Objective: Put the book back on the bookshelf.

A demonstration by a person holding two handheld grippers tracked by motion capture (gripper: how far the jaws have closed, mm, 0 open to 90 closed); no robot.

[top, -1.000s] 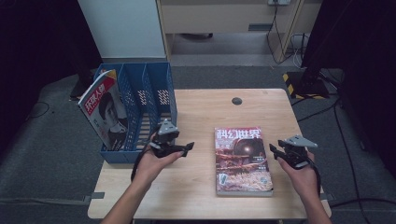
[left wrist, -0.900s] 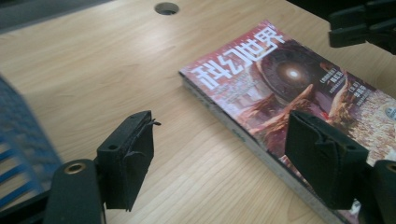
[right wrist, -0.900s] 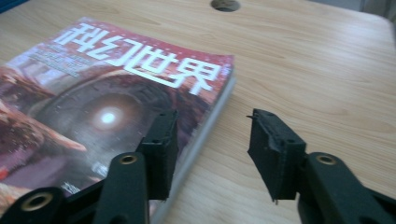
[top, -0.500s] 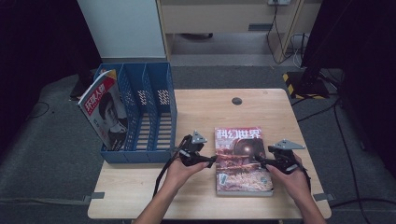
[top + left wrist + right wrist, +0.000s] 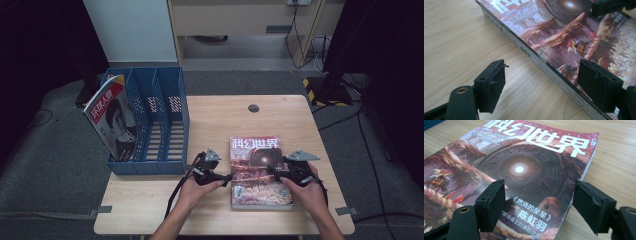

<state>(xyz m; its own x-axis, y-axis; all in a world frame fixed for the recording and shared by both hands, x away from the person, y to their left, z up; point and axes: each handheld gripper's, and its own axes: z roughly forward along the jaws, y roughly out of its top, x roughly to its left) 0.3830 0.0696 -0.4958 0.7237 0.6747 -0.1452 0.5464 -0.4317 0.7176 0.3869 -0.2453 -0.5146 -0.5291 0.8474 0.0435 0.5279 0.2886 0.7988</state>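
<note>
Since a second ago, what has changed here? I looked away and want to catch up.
Both hands came in toward the flat magazine. The left tongs slid from beside the file rack to the magazine's left edge, open astride its spine. The right tongs moved onto its right edge; their jaws have just been opening, nothing gripped. Magazine, rack and the rack's magazine stayed put.

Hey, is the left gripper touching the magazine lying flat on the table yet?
Cannot tell. In the left gripper view the left gripper stands open astride the magazine's spine edge, and no contact or gap shows plainly.

Bare tabletop below file rack
</note>
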